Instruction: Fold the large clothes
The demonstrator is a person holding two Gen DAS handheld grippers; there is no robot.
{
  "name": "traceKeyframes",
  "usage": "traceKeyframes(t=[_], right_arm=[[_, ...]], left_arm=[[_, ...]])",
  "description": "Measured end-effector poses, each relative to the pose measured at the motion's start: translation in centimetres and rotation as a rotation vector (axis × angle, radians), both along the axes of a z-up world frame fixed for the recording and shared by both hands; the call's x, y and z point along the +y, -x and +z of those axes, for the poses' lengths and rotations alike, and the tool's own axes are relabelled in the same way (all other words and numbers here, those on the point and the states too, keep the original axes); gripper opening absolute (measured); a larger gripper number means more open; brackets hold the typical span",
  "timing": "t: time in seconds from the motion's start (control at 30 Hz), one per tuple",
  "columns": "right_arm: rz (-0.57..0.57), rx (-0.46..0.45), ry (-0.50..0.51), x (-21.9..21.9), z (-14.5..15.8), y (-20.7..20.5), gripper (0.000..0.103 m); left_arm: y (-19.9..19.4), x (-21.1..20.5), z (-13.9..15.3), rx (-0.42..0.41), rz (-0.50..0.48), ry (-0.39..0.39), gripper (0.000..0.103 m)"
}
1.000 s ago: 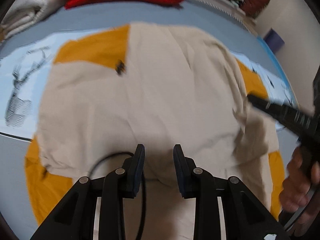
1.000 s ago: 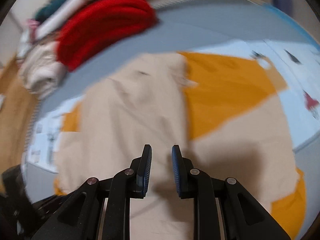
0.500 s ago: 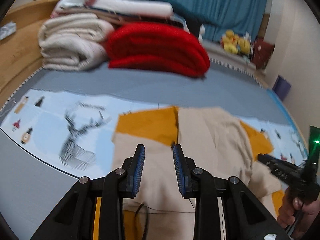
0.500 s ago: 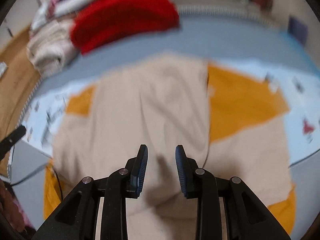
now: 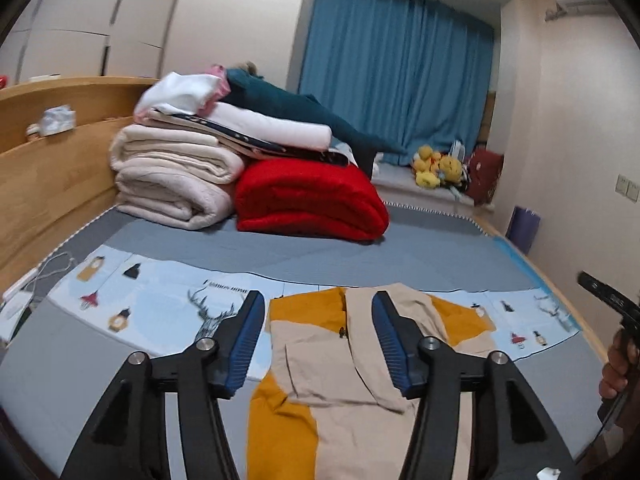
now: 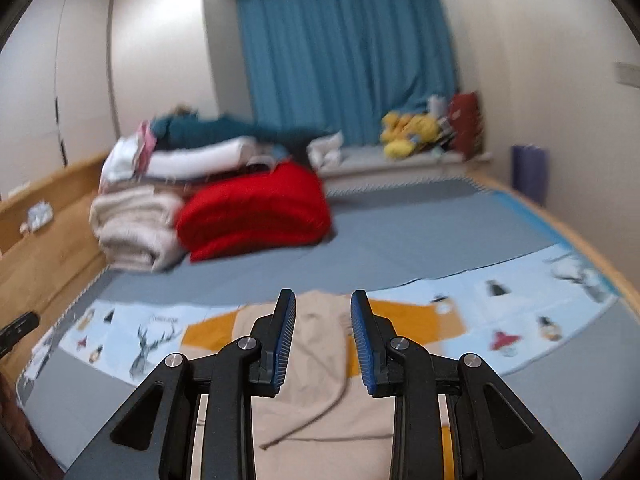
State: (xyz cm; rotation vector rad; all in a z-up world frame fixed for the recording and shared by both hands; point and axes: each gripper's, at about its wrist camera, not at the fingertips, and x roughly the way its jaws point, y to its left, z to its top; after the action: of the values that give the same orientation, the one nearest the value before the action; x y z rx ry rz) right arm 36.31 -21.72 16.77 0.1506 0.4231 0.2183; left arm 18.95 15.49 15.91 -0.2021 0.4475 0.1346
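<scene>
A beige and mustard-yellow garment (image 5: 320,364) lies partly folded on the bed, on a light blue printed sheet (image 5: 160,300). It also shows in the right wrist view (image 6: 320,364), blurred. My left gripper (image 5: 318,316) is open and empty, raised above the garment's near half. My right gripper (image 6: 323,312) is open and empty, also raised over the garment. The right gripper's tip (image 5: 600,294) and the hand holding it show at the right edge of the left wrist view.
Folded blankets stand at the bed's far left: a red one (image 5: 308,204), a cream one (image 5: 172,184), white and teal pieces on top. A wooden headboard (image 5: 48,176) runs along the left. Plush toys (image 5: 436,168) sit on the window ledge under blue curtains.
Both grippers have lifted up and tilted from looking down at the garment to looking across the bed. The left jaws have opened wider. The garment lies still.
</scene>
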Motion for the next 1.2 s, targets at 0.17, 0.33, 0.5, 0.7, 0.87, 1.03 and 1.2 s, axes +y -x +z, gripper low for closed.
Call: traceKeyframes(t=[0.17,0.33,0.5,0.7,0.87,1.03,1.2], right_arm=[[-0.064,-0.021,0.050,-6.7,0.2,9.5,0.030],[-0.120,0.081,0.067,-12.4,-4.6,14.8,0.030],[-0.186,0.246,0.064,-16.2,-11.0,16.8,0.021],[-0.206,0.336,0.067,-17.8,-13.4,15.4,0.021],[-0.195,0.395,0.062,-17.7,-14.5,14.5,0.021],[-0.191,0.449,0.032,-17.2,-16.0,14.2,0.021],[-0.177,0.534,0.090,-17.0,-18.9,13.8,0.021]], left_arm=[[7.2,-0.7,-0.8,0.023,-0.022,-0.067,0.053],[12.0,-0.2,-5.9,0.119,-0.017,-0.119,0.016],[14.0,1.8,-10.9,0.217,0.019,0.027,0.007],[12.5,2.6,-12.5,0.268,0.038,0.123,0.007],[12.2,2.8,-13.1,0.280,0.041,0.175,0.007],[12.5,3.0,-15.0,0.331,0.045,0.225,0.007],[11.8,2.6,-17.7,0.451,0.021,0.227,0.007]])
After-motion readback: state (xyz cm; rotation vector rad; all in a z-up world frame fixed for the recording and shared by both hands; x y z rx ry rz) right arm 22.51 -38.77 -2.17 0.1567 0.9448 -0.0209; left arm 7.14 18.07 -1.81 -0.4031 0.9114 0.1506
